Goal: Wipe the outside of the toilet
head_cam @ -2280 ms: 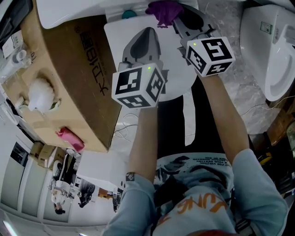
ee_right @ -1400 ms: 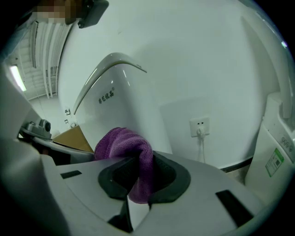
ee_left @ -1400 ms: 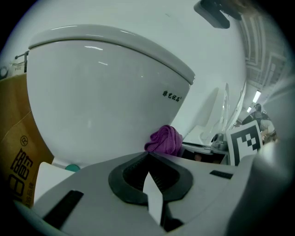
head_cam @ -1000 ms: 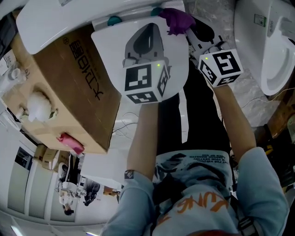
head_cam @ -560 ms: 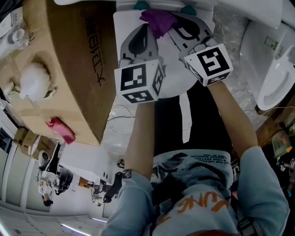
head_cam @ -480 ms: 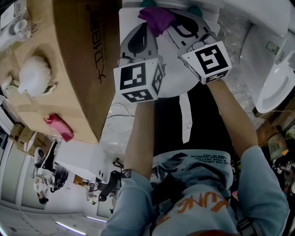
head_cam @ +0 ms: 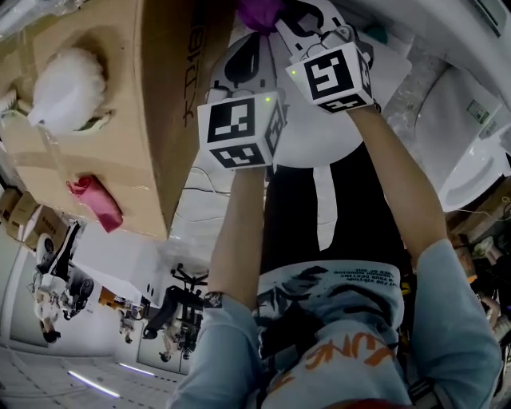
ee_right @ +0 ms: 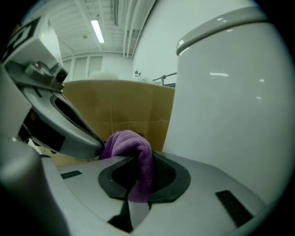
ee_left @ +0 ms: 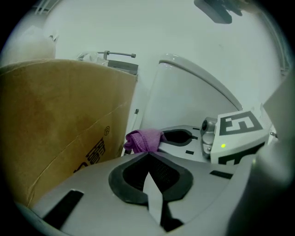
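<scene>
In the head view the white toilet (head_cam: 335, 136) lies under both hands. A purple cloth (head_cam: 257, 9) hangs from my right gripper (head_cam: 279, 22), which is shut on it, at the top edge. The right gripper view shows the cloth (ee_right: 130, 144) bunched between the jaws of the right gripper (ee_right: 138, 160), beside the toilet's smooth white outside (ee_right: 230, 101). My left gripper (head_cam: 252, 44) hovers just left of it. The left gripper view has the left gripper (ee_left: 148, 156) shut with nothing in it, and the cloth (ee_left: 145, 139) just beyond its tips.
A large cardboard box (head_cam: 112, 120) stands close on the left, with a white fluffy brush (head_cam: 68, 84) and a pink item (head_cam: 94, 201) on it. A second white toilet (head_cam: 471, 160) is at the right. Cables lie on the floor (head_cam: 204, 208).
My right gripper has carried the purple cloth forward and a little left, closer to the box. The left gripper stays alongside it. The head view has swung, so the box fills more of the left.
</scene>
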